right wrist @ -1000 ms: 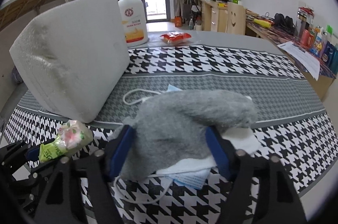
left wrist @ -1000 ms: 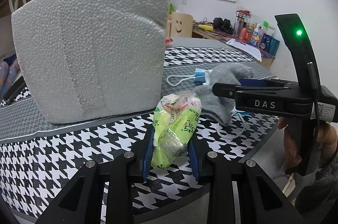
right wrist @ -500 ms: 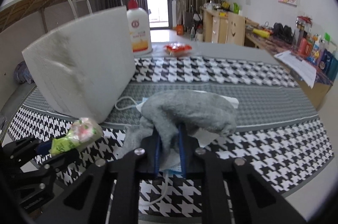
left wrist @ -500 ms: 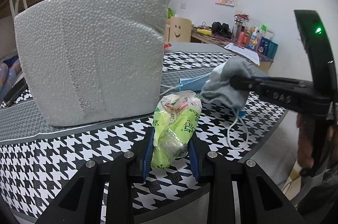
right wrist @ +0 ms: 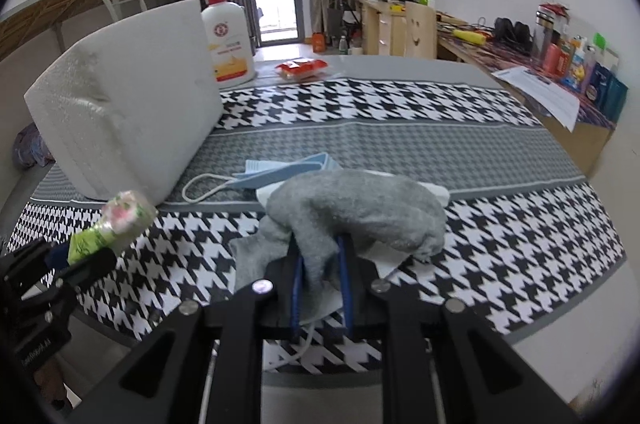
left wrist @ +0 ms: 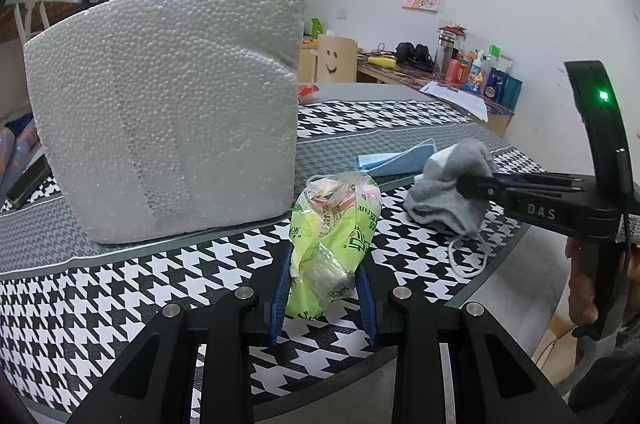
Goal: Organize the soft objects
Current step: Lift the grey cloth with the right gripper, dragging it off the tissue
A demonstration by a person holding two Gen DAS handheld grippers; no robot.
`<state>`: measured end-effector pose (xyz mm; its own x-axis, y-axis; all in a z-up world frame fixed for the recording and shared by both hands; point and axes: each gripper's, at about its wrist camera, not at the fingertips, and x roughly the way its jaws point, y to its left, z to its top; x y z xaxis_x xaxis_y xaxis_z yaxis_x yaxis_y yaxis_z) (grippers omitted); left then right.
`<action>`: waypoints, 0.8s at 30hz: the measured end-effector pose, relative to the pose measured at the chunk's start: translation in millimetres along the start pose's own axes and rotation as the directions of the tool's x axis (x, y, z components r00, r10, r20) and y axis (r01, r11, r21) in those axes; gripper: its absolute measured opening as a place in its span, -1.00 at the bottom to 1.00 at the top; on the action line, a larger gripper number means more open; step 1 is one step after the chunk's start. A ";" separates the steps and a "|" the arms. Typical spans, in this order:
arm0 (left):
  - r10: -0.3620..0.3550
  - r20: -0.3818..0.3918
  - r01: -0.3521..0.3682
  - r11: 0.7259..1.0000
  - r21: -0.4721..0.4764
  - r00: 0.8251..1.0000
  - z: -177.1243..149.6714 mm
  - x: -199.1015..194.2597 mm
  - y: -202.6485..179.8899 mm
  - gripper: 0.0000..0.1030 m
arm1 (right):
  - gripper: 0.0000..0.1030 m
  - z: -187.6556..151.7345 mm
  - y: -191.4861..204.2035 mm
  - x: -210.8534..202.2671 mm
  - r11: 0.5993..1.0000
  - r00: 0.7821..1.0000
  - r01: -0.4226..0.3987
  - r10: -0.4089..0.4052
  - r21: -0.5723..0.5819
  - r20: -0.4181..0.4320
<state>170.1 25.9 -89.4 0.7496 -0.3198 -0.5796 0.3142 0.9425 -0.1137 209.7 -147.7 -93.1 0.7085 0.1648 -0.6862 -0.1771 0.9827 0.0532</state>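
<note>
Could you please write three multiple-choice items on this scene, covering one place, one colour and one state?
1. Where does the white foam block stand?
A. on the houndstooth tablecloth
B. on the floor
C. on the far desk

2. What colour is the sock in the right claw?
A. red
B. grey
C. yellow

3. What is the state of the left claw?
A. wide open and empty
B. shut on the green plastic packet
C. shut on the pump bottle

Answers: 1 A, the block's base rests on the patterned cloth; 2 B, grey fabric drapes over the blue pads; 3 B, both blue pads press the packet's sides.
</note>
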 end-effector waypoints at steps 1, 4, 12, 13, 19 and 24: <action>0.000 -0.001 0.000 1.000 0.000 1.000 0.2 0.4 0.0 -0.38 | -0.40 -1.2 -1.8 -2.0 1.000 1.000 0.004 -0.004 0.003 0.002; 0.000 -0.002 0.000 1.000 0.001 1.000 1.0 2.2 -0.7 -0.38 | -0.09 -4.8 -6.6 -11.3 1.000 1.000 0.015 -0.016 0.015 0.024; -0.003 -0.002 0.003 1.000 0.005 1.000 -0.4 4.4 0.7 -0.38 | -0.03 -7.0 -8.5 -12.6 1.000 0.999 0.010 -0.010 0.019 0.042; -0.002 -0.001 0.002 1.000 0.007 1.000 -0.4 4.3 0.8 -0.38 | -0.03 -7.5 -7.6 -11.4 1.000 0.999 0.003 -0.004 0.014 0.043; -0.003 -0.002 0.003 1.000 0.007 1.000 -0.8 4.6 0.4 -0.38 | -0.74 -10.3 -6.9 -3.7 1.000 1.000 -0.013 0.013 0.017 0.018; -0.003 0.001 0.003 1.000 0.012 1.000 -1.3 3.3 -0.9 -0.38 | -0.77 -9.9 -6.5 -21.5 1.000 0.998 -0.017 0.016 0.016 0.054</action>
<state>171.6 24.2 -92.3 0.7490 -0.3228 -0.5786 0.3235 0.9403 -0.1057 188.8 -158.4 -85.9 0.7412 0.1851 -0.6452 -0.1783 0.9810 0.0766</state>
